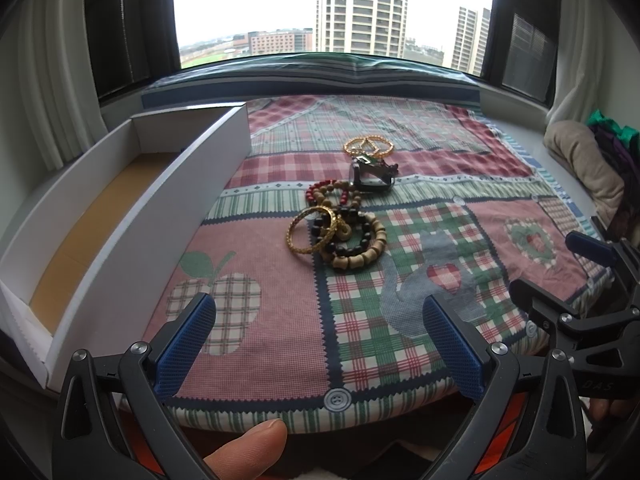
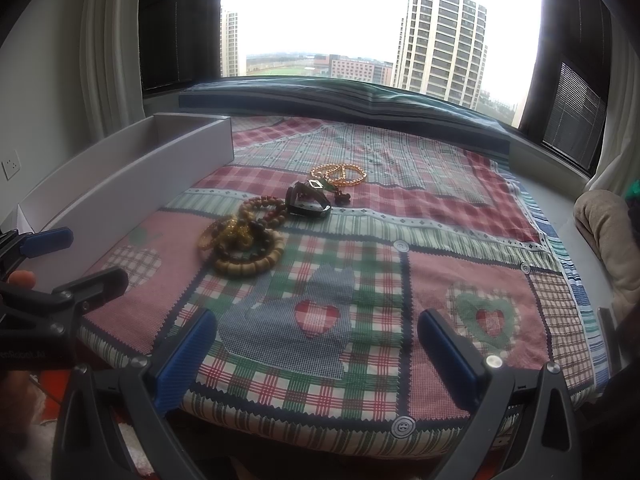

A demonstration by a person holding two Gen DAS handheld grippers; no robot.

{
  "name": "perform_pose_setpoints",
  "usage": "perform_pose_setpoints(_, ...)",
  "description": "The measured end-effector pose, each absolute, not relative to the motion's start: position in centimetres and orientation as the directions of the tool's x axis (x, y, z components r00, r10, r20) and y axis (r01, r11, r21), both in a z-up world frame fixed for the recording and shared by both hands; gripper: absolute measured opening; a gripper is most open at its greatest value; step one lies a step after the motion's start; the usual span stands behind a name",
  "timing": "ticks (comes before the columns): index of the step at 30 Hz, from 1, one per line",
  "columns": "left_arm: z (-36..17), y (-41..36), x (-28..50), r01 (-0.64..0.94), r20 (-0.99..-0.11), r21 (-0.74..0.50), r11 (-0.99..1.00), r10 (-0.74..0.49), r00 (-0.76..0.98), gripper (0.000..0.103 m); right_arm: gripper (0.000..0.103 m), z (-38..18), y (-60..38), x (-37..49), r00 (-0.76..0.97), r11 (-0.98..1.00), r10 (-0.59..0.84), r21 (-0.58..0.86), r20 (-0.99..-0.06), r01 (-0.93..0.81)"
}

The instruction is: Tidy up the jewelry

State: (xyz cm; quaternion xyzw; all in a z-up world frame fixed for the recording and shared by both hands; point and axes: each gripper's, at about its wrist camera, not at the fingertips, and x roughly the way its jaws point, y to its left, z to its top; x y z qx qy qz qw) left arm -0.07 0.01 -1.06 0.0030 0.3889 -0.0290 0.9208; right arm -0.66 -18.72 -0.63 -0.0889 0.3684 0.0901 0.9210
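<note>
A: Why do both grippers wait with fingers spread wide and holding nothing?

B: I think nothing is chosen yet. The jewelry lies in one heap ahead of the left gripper, well apart. The box stands left of its fingers, ready to receive pieces. The right gripper is likewise short of the heap.

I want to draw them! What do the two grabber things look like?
Both match. The left gripper and right gripper have dark grey, wishbone-shaped arms with round silver screws. Their fingers wear flat blue pads with a bumpy, dotted texture. Small white lettering marks the side. No cables or sleeves show.
</note>
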Motion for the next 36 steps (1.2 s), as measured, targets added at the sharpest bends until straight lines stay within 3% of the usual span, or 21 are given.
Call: perform_pose_setpoints(36, -1.17, 0.41, 0.38, 0.060, -0.736, -0.039, 0.997, -0.069, 0.674, 0.103, 0.102, -0.67, -18.94, -0.65, 0.713, 0.968, 0.102, -0.095, -0.694, -0.231)
